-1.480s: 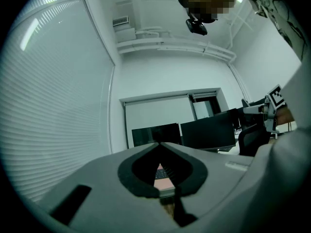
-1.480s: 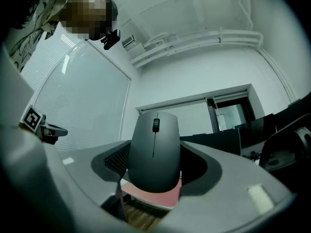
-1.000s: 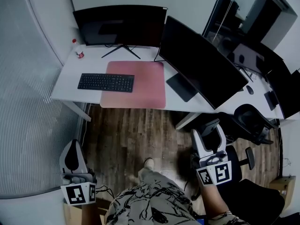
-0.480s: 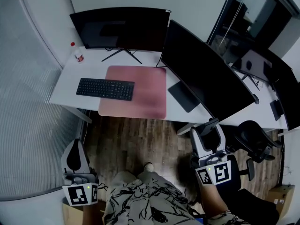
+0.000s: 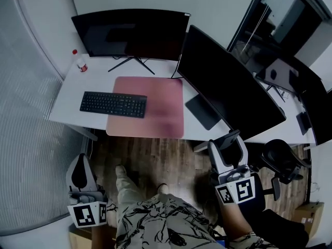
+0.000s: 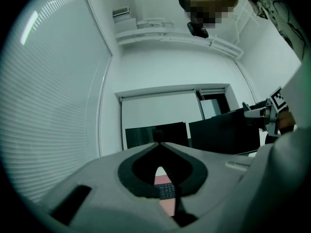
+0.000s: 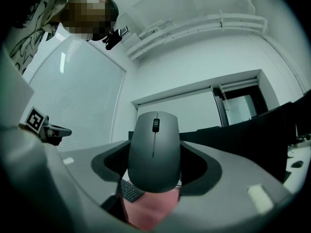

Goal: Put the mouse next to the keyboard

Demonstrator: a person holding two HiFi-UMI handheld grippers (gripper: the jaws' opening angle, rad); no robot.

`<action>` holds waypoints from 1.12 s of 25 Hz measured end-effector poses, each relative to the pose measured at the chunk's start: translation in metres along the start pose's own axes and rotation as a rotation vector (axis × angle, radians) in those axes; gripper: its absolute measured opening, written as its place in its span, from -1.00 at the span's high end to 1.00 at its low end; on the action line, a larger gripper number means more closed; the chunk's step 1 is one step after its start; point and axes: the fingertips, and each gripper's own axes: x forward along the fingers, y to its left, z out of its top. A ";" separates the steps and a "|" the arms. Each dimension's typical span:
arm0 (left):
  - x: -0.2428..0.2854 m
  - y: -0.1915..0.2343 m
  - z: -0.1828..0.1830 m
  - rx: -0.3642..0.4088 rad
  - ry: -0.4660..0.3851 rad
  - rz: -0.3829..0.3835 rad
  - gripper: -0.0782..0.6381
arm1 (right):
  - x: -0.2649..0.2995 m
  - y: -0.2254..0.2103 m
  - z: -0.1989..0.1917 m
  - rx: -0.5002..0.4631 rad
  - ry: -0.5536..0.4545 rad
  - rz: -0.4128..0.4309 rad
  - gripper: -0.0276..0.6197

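Holding mouse (image 7: 154, 152) in jaws of right gripper (image 5: 228, 148), well short of keyboard (image 5: 113, 104); left gripper (image 6: 158, 145) pinched together, empty. Could drop mouse if grip loosens.

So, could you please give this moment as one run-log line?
right tongs: shut on mouse | left tongs: shut, empty | keyboard: on desk, overlapping pink mat | mouse: not yet placed

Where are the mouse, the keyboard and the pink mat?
mouse (image 7: 154, 152), right gripper view, middle of its top shell.
keyboard (image 5: 113, 104), head view, middle of the keys.
mat (image 5: 158, 105), head view, bare part right of the keyboard.
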 end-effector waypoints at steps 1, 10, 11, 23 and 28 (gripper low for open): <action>0.007 0.004 0.000 0.000 -0.005 -0.010 0.79 | 0.004 0.001 0.000 -0.003 -0.002 -0.009 -0.03; 0.073 0.052 0.003 -0.034 -0.040 -0.101 0.79 | 0.048 0.019 0.006 -0.024 -0.014 -0.098 -0.04; 0.080 0.058 0.005 -0.034 -0.044 -0.110 0.79 | 0.053 0.021 0.008 -0.026 -0.017 -0.108 -0.04; 0.144 0.115 0.008 -0.020 -0.068 -0.203 0.79 | 0.102 0.047 -0.006 -0.023 -0.014 -0.223 -0.03; 0.160 0.147 0.007 -0.013 -0.072 -0.236 0.79 | 0.123 0.071 -0.012 -0.017 -0.015 -0.253 -0.03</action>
